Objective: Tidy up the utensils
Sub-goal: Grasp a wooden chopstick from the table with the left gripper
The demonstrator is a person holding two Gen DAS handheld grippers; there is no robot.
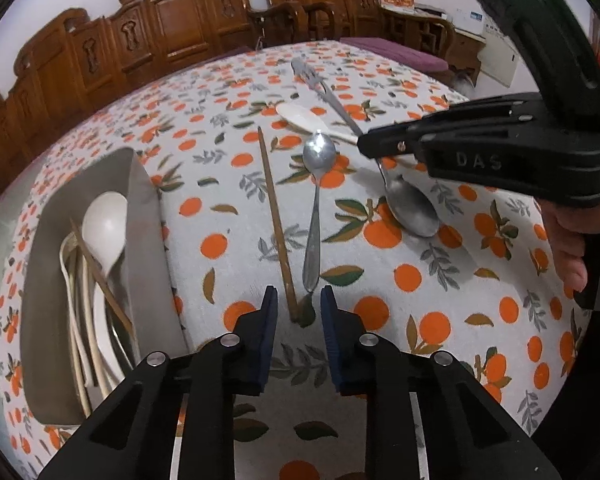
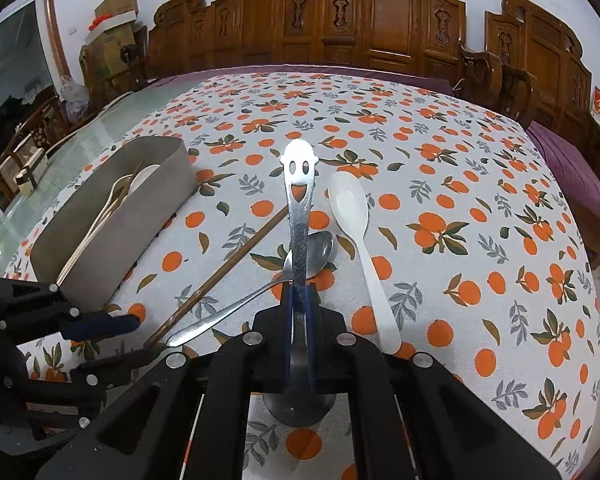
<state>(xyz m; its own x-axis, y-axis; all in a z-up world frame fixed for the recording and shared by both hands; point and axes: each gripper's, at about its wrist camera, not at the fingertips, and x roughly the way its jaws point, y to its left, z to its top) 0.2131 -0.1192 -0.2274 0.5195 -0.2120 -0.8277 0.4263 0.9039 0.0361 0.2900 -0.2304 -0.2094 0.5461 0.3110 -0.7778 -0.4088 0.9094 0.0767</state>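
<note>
My right gripper [image 2: 299, 292] is shut on a steel spoon with a smiley-face handle [image 2: 298, 184]; its bowl [image 1: 412, 208] hangs below the gripper, just above the cloth. My left gripper [image 1: 299, 300] is open and empty, its fingers either side of the near ends of a brown chopstick [image 1: 278, 224] and a small steel spoon [image 1: 314, 216]. A white plastic spoon [image 2: 360, 240] lies to the right. A grey utensil tray [image 1: 140, 216] at the left holds white spoons and a chopstick.
The table has an orange-print cloth [image 2: 480, 208]. Carved wooden chairs [image 2: 380, 20] stand along the far edge. A glass surface [image 2: 112, 116] shows beyond the cloth's left edge. The left gripper [image 2: 100, 336] shows at the lower left of the right wrist view.
</note>
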